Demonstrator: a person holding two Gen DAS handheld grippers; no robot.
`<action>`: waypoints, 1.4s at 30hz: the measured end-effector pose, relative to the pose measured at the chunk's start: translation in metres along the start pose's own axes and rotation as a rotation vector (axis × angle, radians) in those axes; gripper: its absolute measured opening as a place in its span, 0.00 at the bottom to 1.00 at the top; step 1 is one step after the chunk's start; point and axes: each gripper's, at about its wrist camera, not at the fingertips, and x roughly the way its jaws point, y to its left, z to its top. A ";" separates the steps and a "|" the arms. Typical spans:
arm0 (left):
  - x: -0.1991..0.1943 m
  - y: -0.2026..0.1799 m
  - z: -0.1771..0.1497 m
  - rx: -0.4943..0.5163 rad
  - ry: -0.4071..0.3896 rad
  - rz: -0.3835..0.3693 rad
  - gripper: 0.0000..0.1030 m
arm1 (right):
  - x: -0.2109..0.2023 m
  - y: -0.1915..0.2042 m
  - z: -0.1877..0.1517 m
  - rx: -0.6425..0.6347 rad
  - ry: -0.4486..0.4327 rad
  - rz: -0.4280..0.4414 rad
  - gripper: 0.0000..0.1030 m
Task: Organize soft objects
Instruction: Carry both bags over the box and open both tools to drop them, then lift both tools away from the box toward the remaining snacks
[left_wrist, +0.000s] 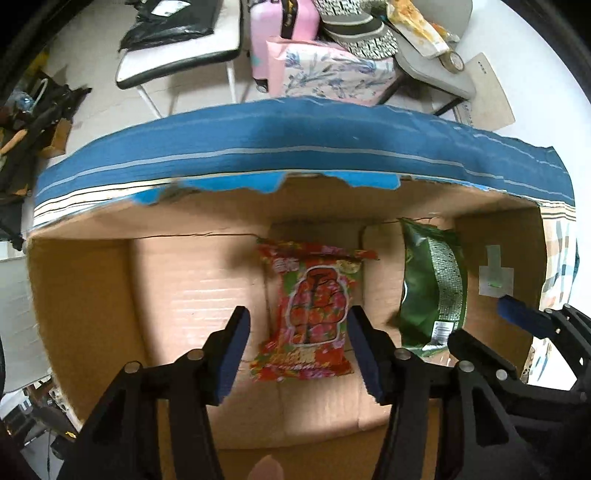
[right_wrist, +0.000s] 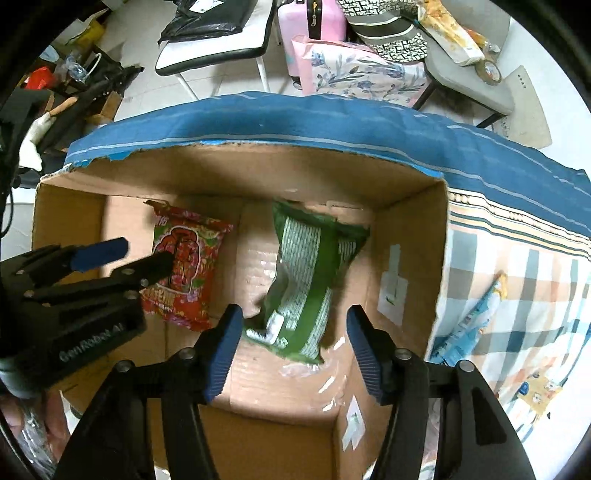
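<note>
A red flowered snack bag (left_wrist: 314, 310) lies on the floor of an open cardboard box (left_wrist: 85, 295). My left gripper (left_wrist: 293, 343) is open above the box, its jaws on either side of the red bag, holding nothing. A green snack bag (left_wrist: 432, 284) lies to the right of the red one. In the right wrist view my right gripper (right_wrist: 293, 339) is open over the green bag (right_wrist: 303, 277), empty. The red bag (right_wrist: 188, 266) lies to its left, under the left gripper (right_wrist: 136, 258). The right gripper also shows in the left wrist view (left_wrist: 517, 321).
The box (right_wrist: 413, 258) sits on a bed with a blue and checked cover (right_wrist: 517, 258). A light blue packet (right_wrist: 469, 325) lies on the cover right of the box. Behind the bed stand a chair (right_wrist: 221, 40), a pink suitcase (right_wrist: 314, 18) and a flowered pink bag (right_wrist: 362, 74).
</note>
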 end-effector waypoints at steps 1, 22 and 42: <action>-0.004 0.002 -0.003 -0.003 -0.012 0.011 0.59 | 0.000 -0.001 -0.002 -0.002 -0.005 0.000 0.71; -0.086 0.013 -0.119 -0.066 -0.271 0.126 0.97 | -0.069 0.020 -0.114 0.035 -0.202 -0.036 1.00; -0.174 -0.102 -0.183 0.008 -0.435 0.125 0.97 | -0.153 -0.075 -0.217 0.146 -0.396 0.161 1.00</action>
